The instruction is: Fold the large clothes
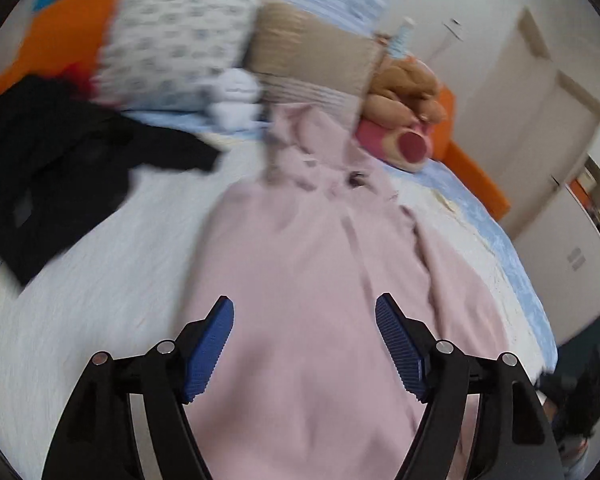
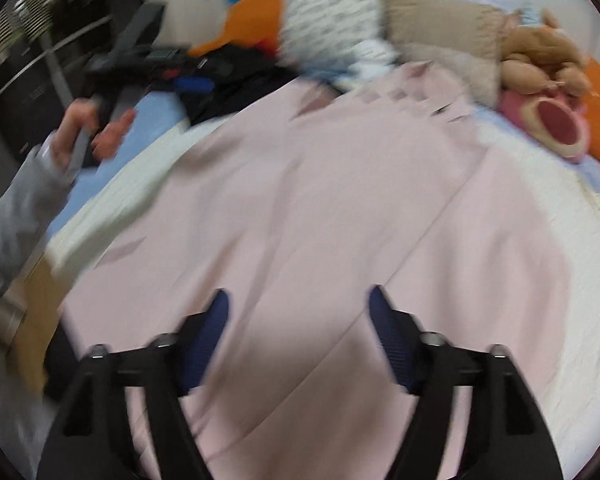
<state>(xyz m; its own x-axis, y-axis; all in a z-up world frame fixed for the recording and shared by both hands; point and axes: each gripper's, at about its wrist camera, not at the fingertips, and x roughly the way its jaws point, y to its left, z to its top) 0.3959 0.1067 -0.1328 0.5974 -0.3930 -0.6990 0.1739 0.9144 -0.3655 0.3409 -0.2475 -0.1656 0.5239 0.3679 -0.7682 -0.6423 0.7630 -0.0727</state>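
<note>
A large pale pink garment (image 1: pixel 312 264) lies spread on the white bed cover, its collar end toward the pillows. My left gripper (image 1: pixel 305 307) hovers above its near part, blue pads wide apart, nothing between them. In the right wrist view the same pink garment (image 2: pixel 320 208) fills the middle, with a long fold line running diagonally. My right gripper (image 2: pixel 299 297) hangs over it, open and holding nothing. Both views are blurred by motion.
A black garment (image 1: pixel 52 160) lies at the left of the bed. Patterned pillow (image 1: pixel 172 44), beige pillow (image 1: pixel 312 56) and plush toys (image 1: pixel 404 120) line the head end. A person's hand and grey sleeve (image 2: pixel 24 184) show at the left. White bed cover (image 1: pixel 100 272) surrounds the garment.
</note>
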